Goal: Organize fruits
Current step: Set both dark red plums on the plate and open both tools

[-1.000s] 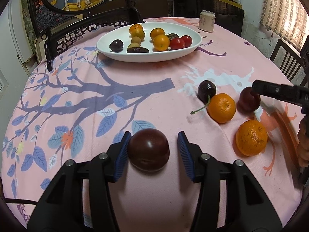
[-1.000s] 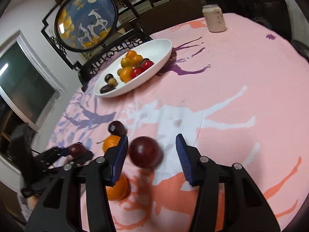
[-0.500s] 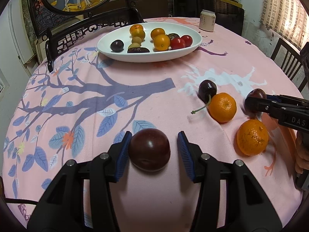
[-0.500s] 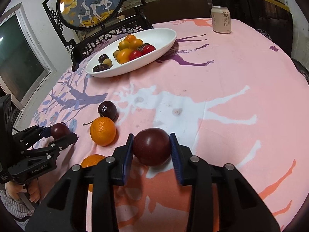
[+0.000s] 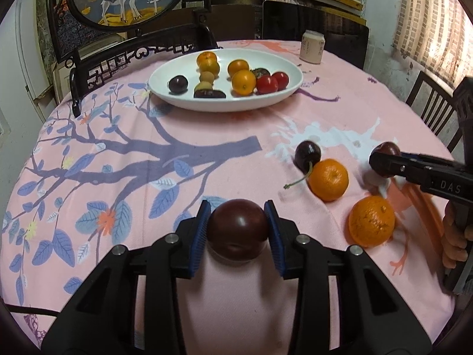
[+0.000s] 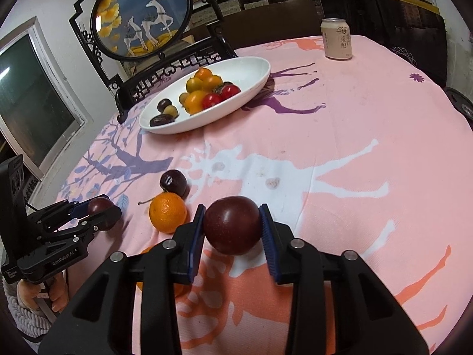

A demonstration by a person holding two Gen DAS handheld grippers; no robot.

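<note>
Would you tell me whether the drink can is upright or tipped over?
Upright: the can stands on its base on the tablecloth, top rim uppermost.

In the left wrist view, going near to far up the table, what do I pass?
Left claw closing on a dark plum → orange with a cherry stem across it → dark cherry → white fruit plate → drink can.
</note>
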